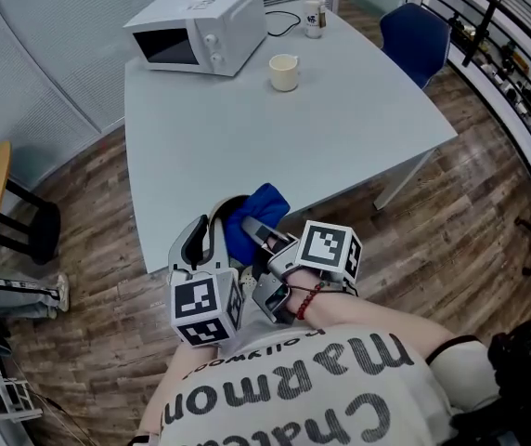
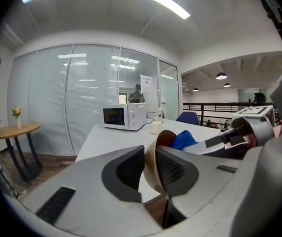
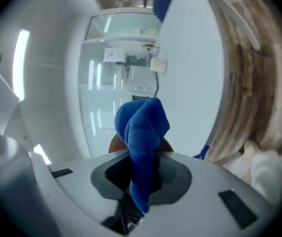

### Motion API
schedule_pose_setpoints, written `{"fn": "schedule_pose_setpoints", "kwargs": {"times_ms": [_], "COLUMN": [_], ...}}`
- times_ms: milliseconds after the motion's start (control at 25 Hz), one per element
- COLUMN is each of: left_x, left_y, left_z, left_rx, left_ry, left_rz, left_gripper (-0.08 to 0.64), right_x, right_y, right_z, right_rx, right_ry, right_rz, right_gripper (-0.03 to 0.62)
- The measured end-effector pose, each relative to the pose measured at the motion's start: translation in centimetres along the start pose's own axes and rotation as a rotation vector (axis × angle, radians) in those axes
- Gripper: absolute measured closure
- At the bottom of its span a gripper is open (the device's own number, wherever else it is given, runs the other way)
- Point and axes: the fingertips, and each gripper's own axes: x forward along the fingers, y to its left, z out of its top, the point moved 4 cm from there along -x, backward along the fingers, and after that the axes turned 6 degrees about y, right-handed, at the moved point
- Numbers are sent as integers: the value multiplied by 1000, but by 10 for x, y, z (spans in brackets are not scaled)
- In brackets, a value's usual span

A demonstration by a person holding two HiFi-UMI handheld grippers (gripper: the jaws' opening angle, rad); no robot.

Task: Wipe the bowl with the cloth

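- Two grippers meet at the near edge of the grey table (image 1: 340, 137), close in front of the person's chest.
- The left gripper (image 2: 150, 174) has its jaws closed on the wall of the bowl (image 2: 163, 139), one pad inside the rim and one outside. The bowl is held up off the table and tipped on edge, with its brown inside turned toward the other gripper.
- The right gripper (image 3: 141, 174) pinches a blue microfibre cloth (image 3: 141, 132). A folded wad stands out past the fingertips and a short tail hangs back between the pads.
- The wad sits in the mouth of the bowl, against its inner face or very near it (no view shows the contact itself).
- The bowl looks rigid and smooth, probably ceramic. By my judgement a two-pad pinch on the rim could let it twist or slip when the cloth pushes sideways, and a drop at the table's edge might break it. The rim is still the sensible hold, since it leaves the inside free.
- The cloth is soft, light and grippy. Holding it bunched near the middle lets the wad lead and keeps the pads off the glaze.
- A white microwave (image 1: 200, 28), a mug (image 1: 284, 72) and a paper cup (image 1: 313, 14) stand at the table's far end, well apart from the work.
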Motion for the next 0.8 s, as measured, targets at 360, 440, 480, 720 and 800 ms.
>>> {"fn": "schedule_pose_setpoints", "kwargs": {"times_ms": [360, 440, 480, 720, 800], "left_x": [-14, -16, -17, -23, -26], "left_y": [4, 8, 9, 10, 13], "left_z": [7, 5, 3, -5, -5], "left_rx": [-135, -144, -148, -131, -123], "left_ry": [-27, -29, -26, -17, -17], "left_rz": [-115, -110, -108, -107, -104], "left_gripper": [503, 503, 503, 502, 500], "right_x": [10, 12, 14, 17, 19], "right_y": [46, 48, 47, 36, 36], "right_z": [-15, -19, -21, -27, -27], "right_rx": [-326, -349, -363, -528, -607], "right_ry": [215, 223, 222, 184, 172], "right_rz": [110, 106, 98, -42, -83], "right_gripper": [528, 528, 528, 528, 528]}}
